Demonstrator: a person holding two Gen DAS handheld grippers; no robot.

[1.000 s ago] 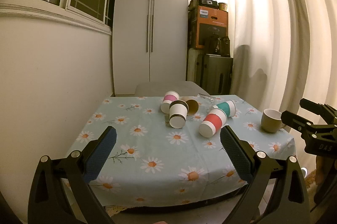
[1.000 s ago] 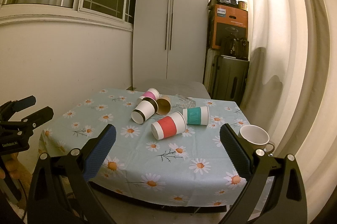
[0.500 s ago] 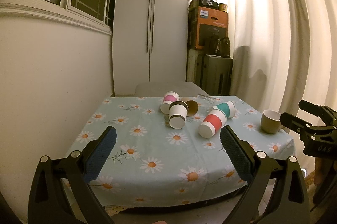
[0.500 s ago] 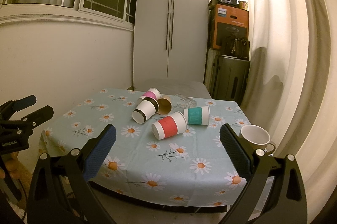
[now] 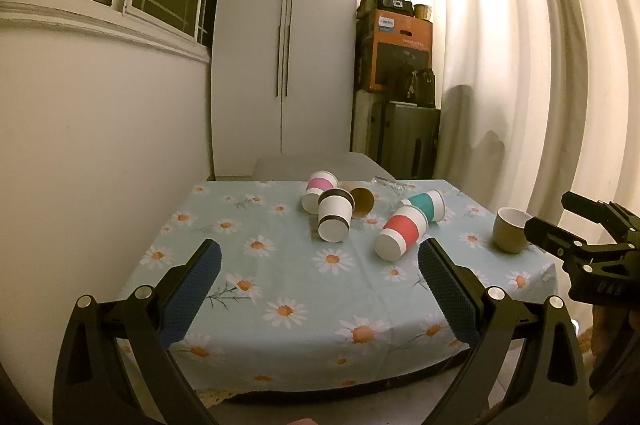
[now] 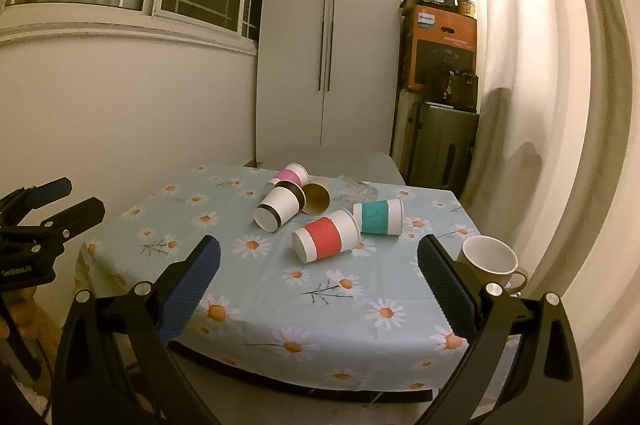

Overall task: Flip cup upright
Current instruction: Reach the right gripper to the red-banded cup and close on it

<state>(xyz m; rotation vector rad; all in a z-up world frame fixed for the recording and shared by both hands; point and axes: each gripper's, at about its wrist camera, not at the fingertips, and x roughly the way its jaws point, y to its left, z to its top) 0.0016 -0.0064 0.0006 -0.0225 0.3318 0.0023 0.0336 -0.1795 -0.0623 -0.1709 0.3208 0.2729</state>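
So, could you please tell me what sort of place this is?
Probably a room in a home: a table with a daisy tablecloth, a tall white wardrobe and full-length curtains.

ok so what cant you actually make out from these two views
- Clear glass item behind the cups: too faint in both views to tell its shape or pose.
- Brown cup: partly hidden by the black-banded cup; only its mouth shows.
- Mug handle: hidden in the left view, partly cut by a right gripper finger in the right view.
- Table legs: hidden by the cloth.
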